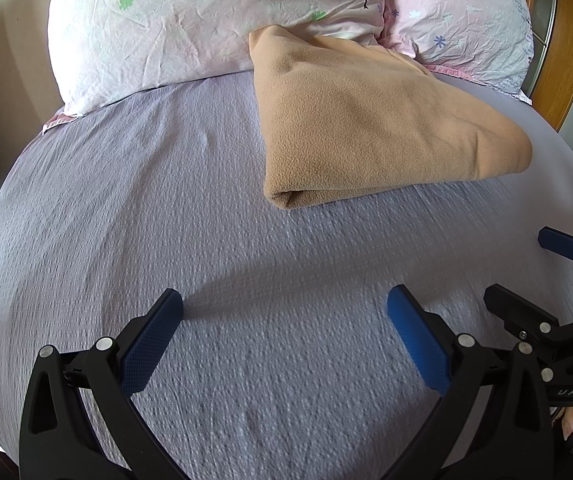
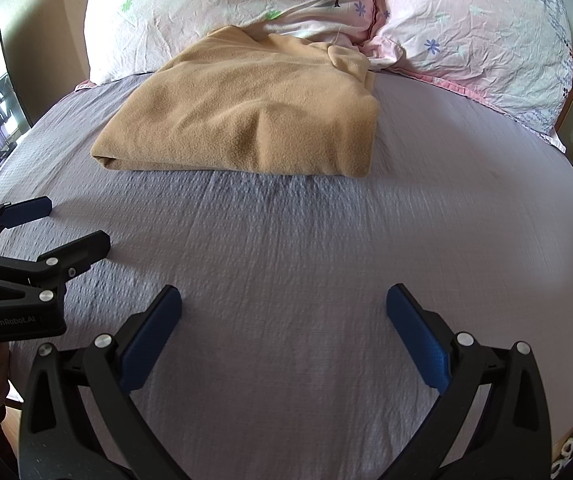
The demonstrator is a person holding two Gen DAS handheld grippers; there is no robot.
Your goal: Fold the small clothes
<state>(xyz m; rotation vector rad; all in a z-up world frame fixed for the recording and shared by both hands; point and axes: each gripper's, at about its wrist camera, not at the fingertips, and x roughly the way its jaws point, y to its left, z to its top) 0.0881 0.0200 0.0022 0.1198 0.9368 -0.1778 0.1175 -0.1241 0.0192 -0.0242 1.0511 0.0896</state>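
Observation:
A tan fleece garment (image 1: 370, 120) lies folded into a thick rectangle on the lilac bed sheet (image 1: 206, 264), its far edge against the pillows. It also shows in the right wrist view (image 2: 246, 116). My left gripper (image 1: 284, 304) is open and empty, held over bare sheet well short of the garment. My right gripper (image 2: 284, 300) is open and empty too, over bare sheet in front of the garment. The right gripper shows at the right edge of the left wrist view (image 1: 526, 276), and the left gripper at the left edge of the right wrist view (image 2: 74, 224).
Two floral pillows (image 1: 174, 28) (image 1: 466, 20) lie along the head of the bed. A wooden headboard (image 1: 566, 60) stands at the far right. The sheet (image 2: 366, 260) stretches wide between the grippers and the garment.

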